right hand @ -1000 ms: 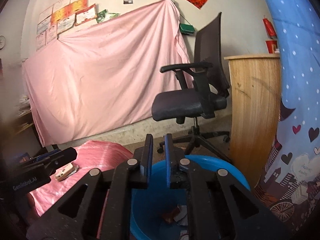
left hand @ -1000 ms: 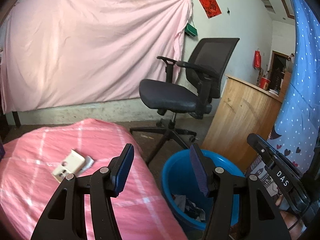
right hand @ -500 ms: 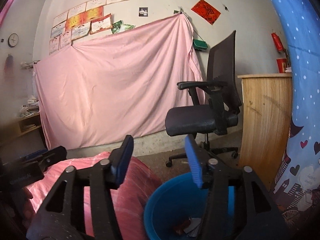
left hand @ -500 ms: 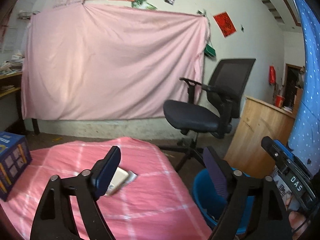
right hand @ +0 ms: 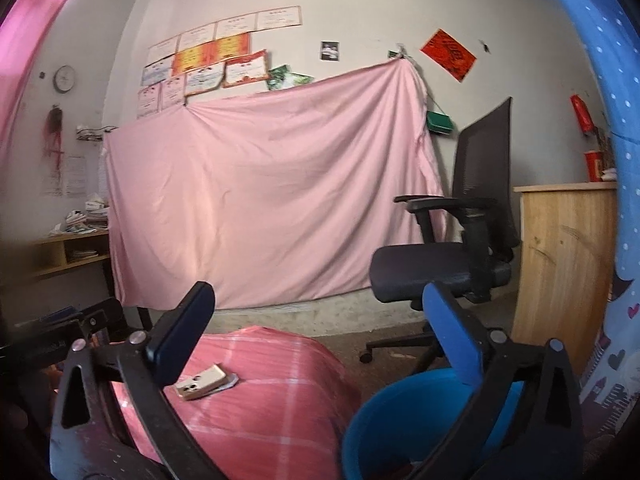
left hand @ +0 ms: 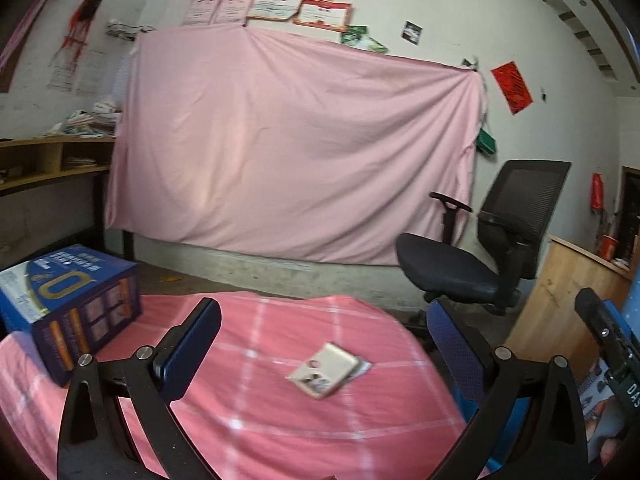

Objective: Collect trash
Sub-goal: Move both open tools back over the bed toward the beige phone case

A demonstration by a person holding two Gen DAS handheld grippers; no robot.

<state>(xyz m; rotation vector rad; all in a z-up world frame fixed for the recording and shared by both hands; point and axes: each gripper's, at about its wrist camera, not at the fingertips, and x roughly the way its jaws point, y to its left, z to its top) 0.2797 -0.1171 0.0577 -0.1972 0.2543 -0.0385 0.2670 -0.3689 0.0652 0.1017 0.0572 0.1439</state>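
Observation:
My left gripper [left hand: 322, 344] hangs over the pink checked cloth [left hand: 260, 420], its jaws opening wide with nothing between them. Just beyond its fingertips lies a pale phone [left hand: 324, 370], camera side up, on top of a thin grey-white scrap [left hand: 363, 367]. My right gripper [right hand: 316, 338] is above the near rim of the blue bin [right hand: 384, 420]. Its jaws are opening too and hold nothing. The phone [right hand: 202, 382] and scrap [right hand: 231, 380] lie to its lower left. What is inside the bin is mostly hidden.
A blue printed box [left hand: 68, 304] stands on the cloth at the left. A black office chair [left hand: 480, 248] is behind the bin, with a wooden cabinet [right hand: 564, 264] and a dotted blue curtain [right hand: 616, 80] at the right. A pink sheet [left hand: 288, 152] covers the back wall.
Both grippers have opened from narrow to wide. The left has swung left from over the bin to over the cloth, bringing the phone between its fingers. The right view has lifted and turned slightly left.

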